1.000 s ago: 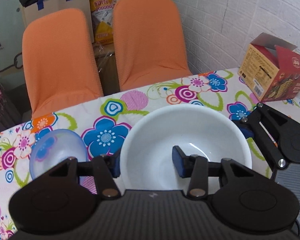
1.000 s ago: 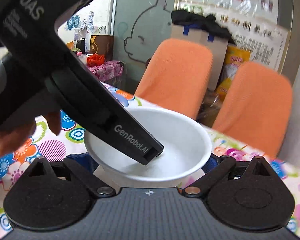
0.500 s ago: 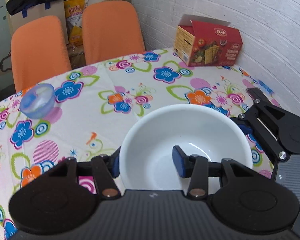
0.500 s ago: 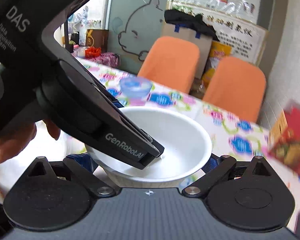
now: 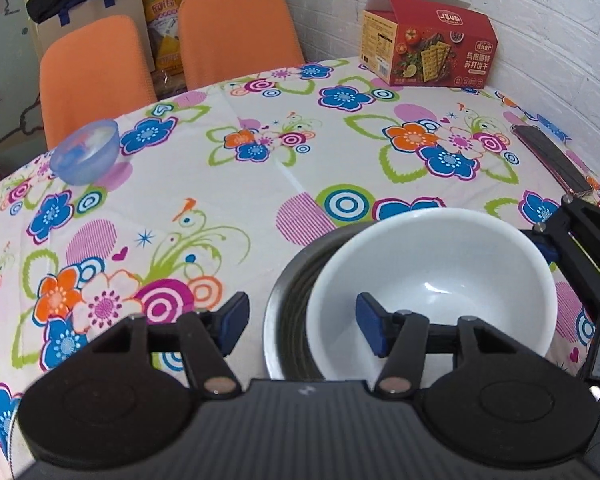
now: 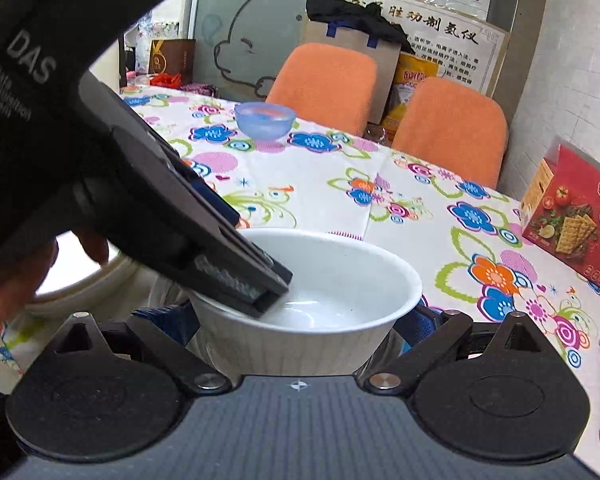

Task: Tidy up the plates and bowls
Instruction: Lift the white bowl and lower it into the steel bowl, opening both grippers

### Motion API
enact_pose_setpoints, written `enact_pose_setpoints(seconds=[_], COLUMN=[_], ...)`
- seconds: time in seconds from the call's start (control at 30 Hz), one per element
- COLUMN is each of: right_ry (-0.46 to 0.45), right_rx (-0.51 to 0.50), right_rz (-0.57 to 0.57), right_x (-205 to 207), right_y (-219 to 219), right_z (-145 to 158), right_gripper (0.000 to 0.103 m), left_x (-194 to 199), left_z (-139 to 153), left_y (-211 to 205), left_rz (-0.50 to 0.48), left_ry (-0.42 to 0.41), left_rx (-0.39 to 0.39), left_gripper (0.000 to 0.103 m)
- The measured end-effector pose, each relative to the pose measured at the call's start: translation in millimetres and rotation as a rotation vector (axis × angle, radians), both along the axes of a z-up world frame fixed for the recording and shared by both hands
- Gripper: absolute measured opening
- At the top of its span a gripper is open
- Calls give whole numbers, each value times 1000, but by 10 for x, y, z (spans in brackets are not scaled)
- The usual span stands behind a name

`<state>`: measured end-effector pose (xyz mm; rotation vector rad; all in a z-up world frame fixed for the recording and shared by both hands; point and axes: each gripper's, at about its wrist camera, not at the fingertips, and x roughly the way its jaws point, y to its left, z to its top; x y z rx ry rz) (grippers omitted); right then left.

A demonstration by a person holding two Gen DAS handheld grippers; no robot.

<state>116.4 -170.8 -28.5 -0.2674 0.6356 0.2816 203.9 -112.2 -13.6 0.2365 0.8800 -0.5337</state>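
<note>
The left tongs (image 5: pixel 300 330) have let go and now gape over the white bowl's (image 5: pixel 440 280) rim. The right tongs (image 6: pixel 300 326) still squeeze the bowl, now nested in the metal bowl (image 5: pixel 288 320).

Bright even daylight, soft faint shadows, sharp centre focus, strong fisheye bending at edges, dark vignetted corners

Home dining room: floral-clothed table (image 5: pixel 284 184), chairs (image 5: pixel 236 28).

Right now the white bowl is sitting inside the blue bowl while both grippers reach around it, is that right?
Not quite. The white bowl sits inside a dark metal bowl, as the left wrist view shows. The blue bowl stands apart near the table's far edge.
</note>
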Motion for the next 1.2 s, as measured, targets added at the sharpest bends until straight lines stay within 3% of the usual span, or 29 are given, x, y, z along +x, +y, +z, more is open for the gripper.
enact_pose_setpoints(seconds=[0.1,0.27,0.5,0.7,0.8,0.97,1.07,1.2], right_ry=[50,46,18,-55,-46,-46,-5,63], right_rx=[21,34,141,167,154,245,207,247], right_rz=[1,-17,-52,-193,-238,-227,-230,-245], right_x=[-43,-193,-580,-702,-679,-599,-515,-414], right_y=[-46,-100,-339,-589,-691,-751,-699,-708], right_z=[-52,-32,181,357,332,321,162,-29], right_gripper=[87,87,87,87,87,87,87,87], left_x=[45,41,-21,-64,-99,-112,-136,-129], left_z=[-7,47,240,277,272,282,286,263], left_y=[54,135,333,438,482,510,514,520], left_rz=[12,31,45,63,65,73,66,70], left_ry=[25,20,-5,-2,1,2,-4,-3], left_rx=[-25,-41,-90,-102,-100,-107,-100,-86], left_gripper=[60,60,62,63,63,63,63,63])
